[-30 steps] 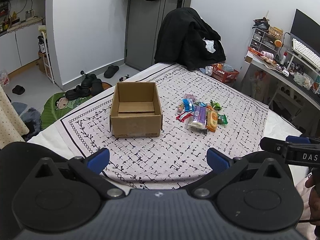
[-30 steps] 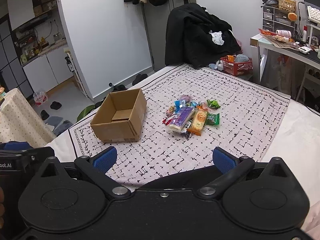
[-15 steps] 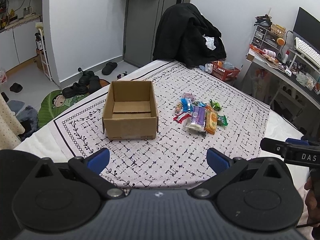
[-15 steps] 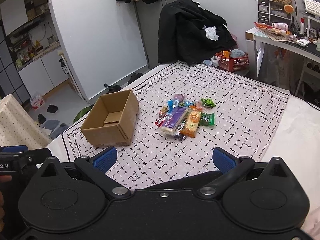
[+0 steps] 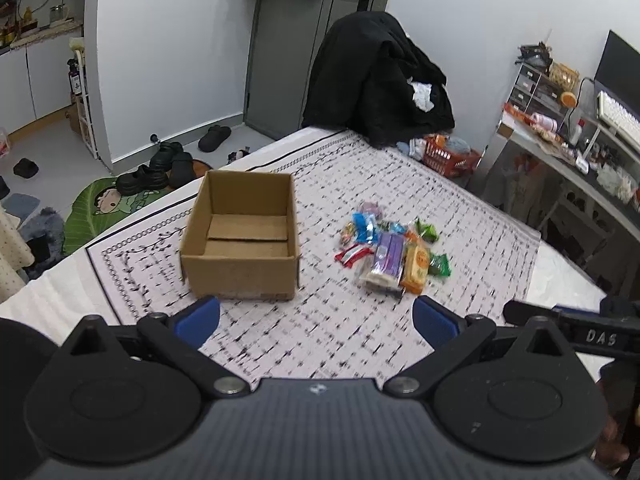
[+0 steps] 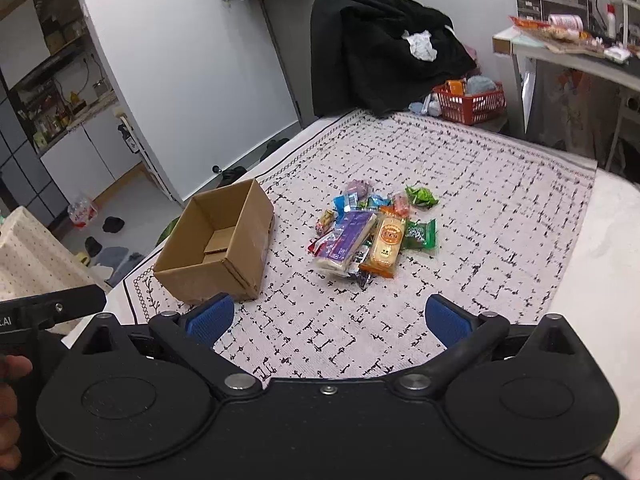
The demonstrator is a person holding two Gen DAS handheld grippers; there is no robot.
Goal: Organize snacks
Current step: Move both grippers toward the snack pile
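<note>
A: Snack pile (image 6: 370, 232), loose heap of small coloured foil and plastic packets, mid-bed on the white cloth with black dash pattern (image 6: 480, 208). Open brown cardboard box (image 6: 218, 248) just beside, toward the cloth's left edge. Apart, not touching.

B: Box contents?

A: Nothing inside but bottom flaps, far as visible.

B: Handling?

A: Prob. light, all of it. Slick, crinkly wrappers, so likely to slide between pads. Purple-and-white long packet (image 6: 348, 240) on top: looks soft, maybe crushable; best pinched across the short width, mid-length. Orange rectangular packet (image 6: 386, 240) alongside it, touching: flat, same approach. Green crinkled packet (image 6: 420, 196) at the far edge of the heap, a bit separate: easy first pick by a wrapper end. Red-and-white flat packet (image 5: 352, 254) on the box side of the heap: thin, hard to get under; a sealed end as grip pt.

B: Tools?

A: Left tool (image 5: 316, 318) jaws wide apart, nothing held, hanging over the cloth's near edge. Right tool (image 6: 328, 320) same: spread, nothing between the blue pads (image 6: 210, 318).

B: Readable text?

A: "DAS" on the right tool's body in the left wrist view. ".AI" fragment on the left tool's body in the right wrist view. Print on the orange packet too small to read. Other labels: can't tell.
</note>
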